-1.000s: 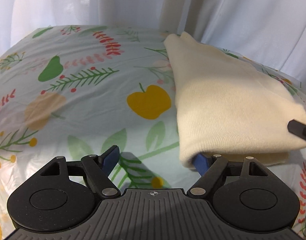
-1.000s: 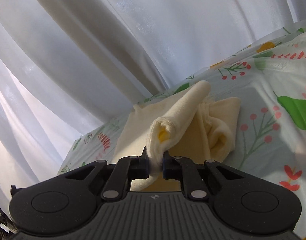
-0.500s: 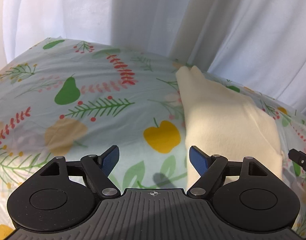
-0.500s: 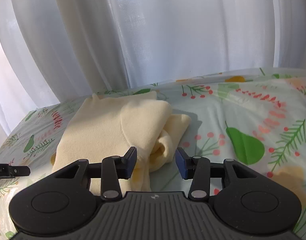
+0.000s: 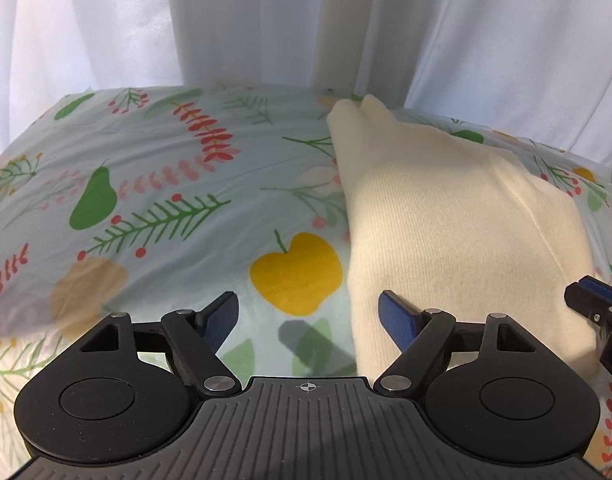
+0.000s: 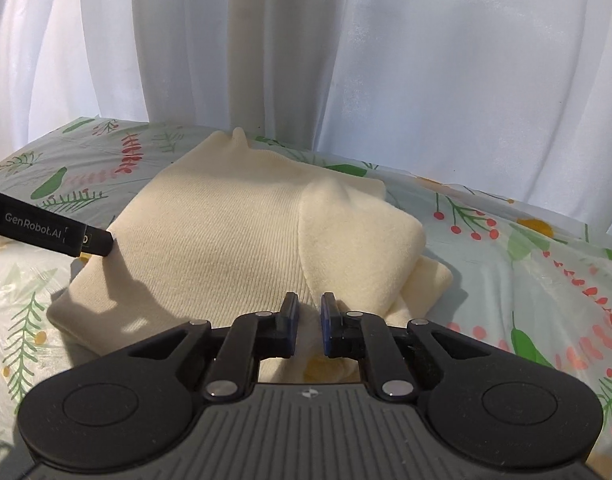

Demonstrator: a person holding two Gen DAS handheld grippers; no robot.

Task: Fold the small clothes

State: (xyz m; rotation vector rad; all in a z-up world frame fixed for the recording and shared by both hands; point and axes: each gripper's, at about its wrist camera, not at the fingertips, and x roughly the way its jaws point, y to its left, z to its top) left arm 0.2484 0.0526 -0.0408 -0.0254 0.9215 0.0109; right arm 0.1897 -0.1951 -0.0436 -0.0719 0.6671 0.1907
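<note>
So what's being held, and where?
Left tool: open, holding nothing. Right tool: shut over the cream sweater, near edge; whether it pinches cloth cannot be told.

I get soft daylight through the white curtains (image 6: 426,80), bright and even. A gripper shadow falls across the cream knit garment (image 6: 234,236) (sharp-edged, so some direct sun). Both fisheye views bow the floral sheet (image 5: 154,184) at the edges; focus is crisp.

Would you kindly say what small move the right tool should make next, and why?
Probably open it and take hold of the bunched flap, to smooth it over the garment: the right tool is shut with nothing visibly between its tips, and that flap sits lumpy at the right edge.
</note>
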